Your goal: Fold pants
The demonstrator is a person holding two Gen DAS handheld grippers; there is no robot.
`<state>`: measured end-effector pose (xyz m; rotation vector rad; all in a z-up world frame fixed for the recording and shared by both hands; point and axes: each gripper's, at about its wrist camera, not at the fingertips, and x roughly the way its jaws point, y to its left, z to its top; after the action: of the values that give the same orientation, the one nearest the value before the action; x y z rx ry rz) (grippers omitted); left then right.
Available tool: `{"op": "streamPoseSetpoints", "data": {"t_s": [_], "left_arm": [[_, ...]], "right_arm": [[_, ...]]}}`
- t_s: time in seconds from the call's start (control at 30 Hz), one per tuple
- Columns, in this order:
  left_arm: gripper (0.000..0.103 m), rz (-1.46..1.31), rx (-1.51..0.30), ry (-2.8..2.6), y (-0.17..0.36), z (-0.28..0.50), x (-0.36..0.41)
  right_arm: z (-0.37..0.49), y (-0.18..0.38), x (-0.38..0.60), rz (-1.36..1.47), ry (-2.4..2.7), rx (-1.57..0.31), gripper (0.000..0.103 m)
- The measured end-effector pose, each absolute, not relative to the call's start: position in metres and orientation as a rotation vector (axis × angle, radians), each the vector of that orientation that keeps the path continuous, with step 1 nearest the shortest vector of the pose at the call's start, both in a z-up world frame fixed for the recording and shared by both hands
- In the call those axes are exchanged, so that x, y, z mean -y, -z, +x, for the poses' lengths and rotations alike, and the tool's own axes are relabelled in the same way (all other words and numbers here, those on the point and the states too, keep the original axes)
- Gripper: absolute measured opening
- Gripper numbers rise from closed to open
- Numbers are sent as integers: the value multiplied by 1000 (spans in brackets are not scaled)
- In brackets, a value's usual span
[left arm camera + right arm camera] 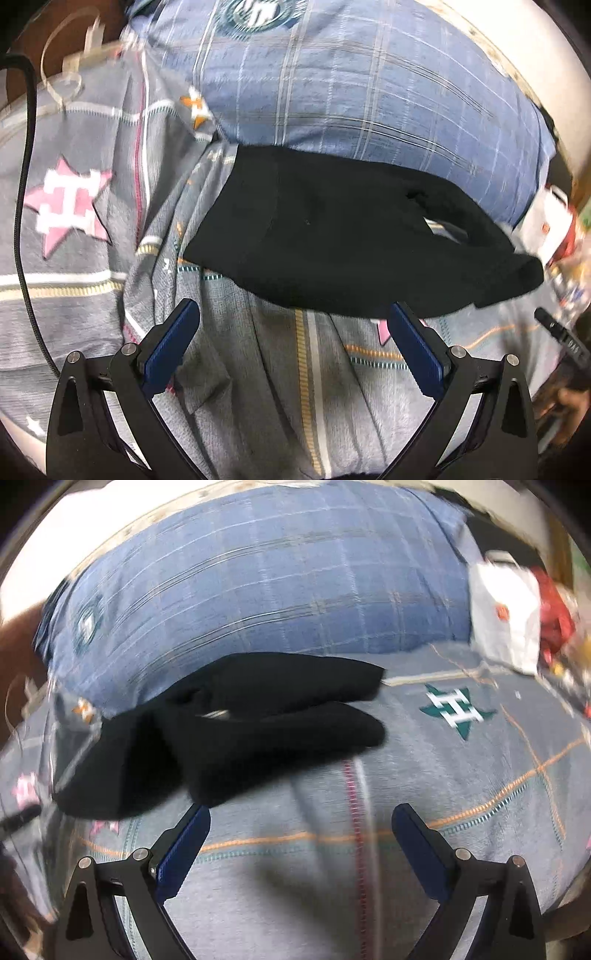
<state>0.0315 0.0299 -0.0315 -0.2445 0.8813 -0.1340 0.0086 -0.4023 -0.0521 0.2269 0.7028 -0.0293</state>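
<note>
Black, soft-fabric pants (343, 236), already doubled into a compact bundle, lying on the grey blanket with star emblems and stitched stripes (258, 369), the far edge touching the blue plaid pillow (369, 81). Left gripper (293, 341) spread wide and empty, blue pads (171, 347) hovering just short of the bundle's near edge. Right gripper (301, 843) likewise released, grasping nothing, set back over bare blanket with the bundle ahead and to its left. Seen from the right wrist, two stacked layers gaping at the bundle's right end, a pale sliver showing between them, so not quite flat. Probably late in the task: main folds made, with either one last fold or a tidy-up pending. Next move likely calling for a pinch on both layers together at one end, carried across evenly without dragging the blanket. White paper bag (506, 616) well apart beyond, out of the way.
</note>
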Motion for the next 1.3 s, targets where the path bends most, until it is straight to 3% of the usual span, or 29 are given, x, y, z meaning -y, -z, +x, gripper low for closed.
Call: {"op": "streamPoseSetpoints", "data": {"t_s": [0.2, 0.77, 0.83, 0.87, 0.93, 0.97, 1.0, 1.03, 1.3], "left_arm": [[102, -347, -923, 135, 43, 54, -40], [102, -451, -1013, 101, 74, 111, -32], [102, -463, -1017, 83, 75, 115, -31], [102, -478, -1015, 76, 75, 116, -31], [102, -495, -1013, 120, 74, 118, -30], [86, -500, -1010, 138, 74, 118, -29], [50, -499, -1012, 162, 71, 117, -29], [36, -486, -1030, 185, 70, 117, -27], [32, -435, -1042, 225, 68, 103, -28]], "right_arm": [[41, 55, 449, 384, 9, -698, 91], [133, 81, 463, 342, -21, -787, 89], [133, 81, 459, 311, -31, -764, 67], [135, 81, 455, 300, -60, -766, 43], [134, 80, 448, 275, -77, -765, 34], [132, 77, 445, 261, -76, -756, 24], [128, 72, 443, 257, -81, -747, 20], [123, 67, 444, 252, -78, -733, 19], [28, -8, 485, 185, 123, -482, 16]]}}
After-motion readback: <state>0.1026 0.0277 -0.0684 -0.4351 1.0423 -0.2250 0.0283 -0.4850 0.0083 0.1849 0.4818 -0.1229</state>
